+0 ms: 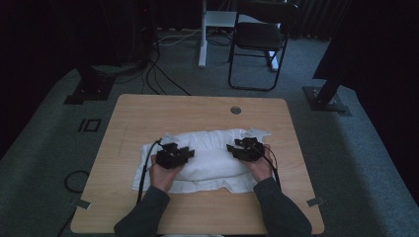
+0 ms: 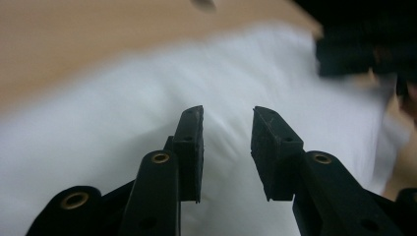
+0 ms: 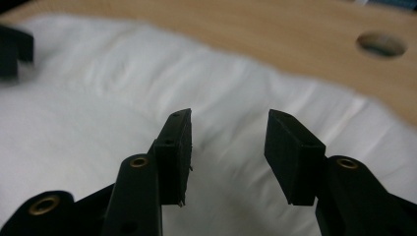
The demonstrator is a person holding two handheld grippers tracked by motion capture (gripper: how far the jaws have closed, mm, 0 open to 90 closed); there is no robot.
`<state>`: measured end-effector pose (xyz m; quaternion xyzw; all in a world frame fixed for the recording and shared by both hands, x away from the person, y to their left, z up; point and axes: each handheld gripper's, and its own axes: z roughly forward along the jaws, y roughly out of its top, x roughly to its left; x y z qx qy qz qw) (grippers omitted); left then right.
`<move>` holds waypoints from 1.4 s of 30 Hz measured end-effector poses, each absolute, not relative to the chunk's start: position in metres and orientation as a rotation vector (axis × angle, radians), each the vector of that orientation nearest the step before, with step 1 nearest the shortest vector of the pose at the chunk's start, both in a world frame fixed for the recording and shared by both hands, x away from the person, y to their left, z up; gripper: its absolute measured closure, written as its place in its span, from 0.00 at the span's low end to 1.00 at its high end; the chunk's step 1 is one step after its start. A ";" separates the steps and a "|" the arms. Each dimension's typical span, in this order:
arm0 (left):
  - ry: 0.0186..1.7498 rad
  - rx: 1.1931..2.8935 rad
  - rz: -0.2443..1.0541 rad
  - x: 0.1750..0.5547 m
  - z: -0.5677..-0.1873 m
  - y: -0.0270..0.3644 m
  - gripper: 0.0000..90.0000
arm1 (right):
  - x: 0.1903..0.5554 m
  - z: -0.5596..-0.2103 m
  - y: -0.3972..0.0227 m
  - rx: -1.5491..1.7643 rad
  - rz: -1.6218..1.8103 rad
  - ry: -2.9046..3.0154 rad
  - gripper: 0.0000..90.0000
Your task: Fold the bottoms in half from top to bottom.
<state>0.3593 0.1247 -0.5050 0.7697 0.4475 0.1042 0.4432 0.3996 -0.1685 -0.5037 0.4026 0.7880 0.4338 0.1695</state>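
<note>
**Here, two hand-held grippers over a white pillow**

Seen from the high view, a white pillow point(image 1: 212, 148) lies across the middle of the wooden counter point(image 1: 148, 113), resting on a flat white cloth point(image 1: 197, 186) that sticks out along its near edge. The left hand-held gripper point(image 1: 184, 154) sits over the pillow's left part, and the right hand-held gripper point(image 1: 236, 148) over its right part; the two are apart, with bare pillow between them. The person's forearms in dark sleeves point(image 1: 143, 212) come in from the bottom edge. A round hole point(image 1: 235, 110) is cut in the counter beyond the pillow. Farther back, on the grey floor, stand a black folding chair point(image 1: 257, 39) and a white post point(image 1: 202, 34).

In the left gripper view, the left hand-held gripper point(image 2: 227, 147) has its jaws partly open with a clear gap between the pads. Nothing is pinched there; white pillow point(image 2: 147, 98) shows through the gap. The picture is blurred, and whether the pads touch the fabric I cannot tell. The other gripper appears dark at the upper right.

In the right gripper view, the right hand-held gripper point(image 3: 228, 147) likewise stands partly open, a little wider, and grips nothing. The pillow point(image 3: 123, 88) lies below and ahead of the jaws, with the counter point(image 3: 246, 29) and its hole point(image 3: 381, 44) beyond.
</note>
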 end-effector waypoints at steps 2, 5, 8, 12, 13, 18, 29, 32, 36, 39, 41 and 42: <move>1.120 1.951 0.259 0.352 -0.523 0.118 0.74 | 0.395 -0.513 -0.166 1.146 1.198 2.270 0.59; 1.130 1.953 0.247 0.344 -0.535 0.122 0.75 | 0.383 -0.523 -0.163 1.135 1.160 2.318 0.62; 1.118 1.954 0.276 0.333 -0.535 0.128 0.75 | 0.368 -0.530 -0.162 1.102 1.133 2.357 0.62; 1.118 1.964 0.352 0.315 -0.533 0.138 0.72 | 0.351 -0.526 -0.168 1.075 1.151 2.377 0.64; 1.118 1.957 0.371 0.311 -0.532 0.141 0.71 | 0.346 -0.524 -0.170 1.066 1.154 2.356 0.64; 1.162 1.970 0.483 0.294 -0.527 0.162 0.69 | 0.325 -0.518 -0.186 1.090 1.145 2.218 0.66; 1.261 1.991 0.533 0.300 -0.553 0.176 0.75 | 0.330 -0.562 -0.193 1.148 1.072 2.289 0.68; 1.308 1.915 0.538 0.307 -0.546 0.185 0.65 | 0.335 -0.561 -0.192 1.149 1.080 2.293 0.68; 1.443 1.809 0.673 0.318 -0.534 0.206 0.40 | 0.339 -0.561 -0.192 1.155 1.084 2.295 0.69; 1.546 1.825 0.658 0.332 -0.539 0.222 0.28 | 0.341 -0.561 -0.192 1.158 1.088 2.294 0.68; 1.596 1.840 0.648 0.337 -0.545 0.228 0.22 | 0.343 -0.562 -0.192 1.163 1.096 2.293 0.68; 1.595 1.848 0.631 0.338 -0.548 0.230 0.22 | 0.343 -0.562 -0.192 1.166 1.098 2.291 0.68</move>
